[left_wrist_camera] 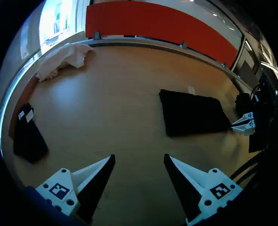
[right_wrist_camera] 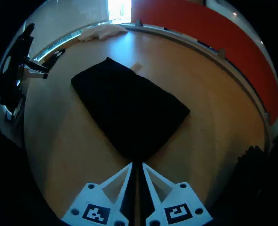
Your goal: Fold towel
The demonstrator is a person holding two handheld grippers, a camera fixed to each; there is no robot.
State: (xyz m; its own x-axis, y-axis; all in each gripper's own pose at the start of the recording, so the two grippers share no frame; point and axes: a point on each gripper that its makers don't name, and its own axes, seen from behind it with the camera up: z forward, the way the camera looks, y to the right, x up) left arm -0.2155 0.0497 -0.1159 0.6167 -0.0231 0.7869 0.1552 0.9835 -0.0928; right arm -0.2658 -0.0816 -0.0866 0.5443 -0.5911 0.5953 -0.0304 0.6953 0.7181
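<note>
The black towel (right_wrist_camera: 131,113) lies flat on the desk (right_wrist_camera: 214,113), and it looks folded down to a rectangle already. Right gripper (right_wrist_camera: 137,165) sits at its near corner, jaws drawn almost together, though whether cloth is pinched between them I cannot tell. Left gripper (left_wrist_camera: 139,156) hangs over bare wood, well apart from the towel, jaws spread wide and empty. For a clean fold, I'd want each on a corner of one edge, lifted level and carried across so the edges meet without dragging the lower layer
</note>
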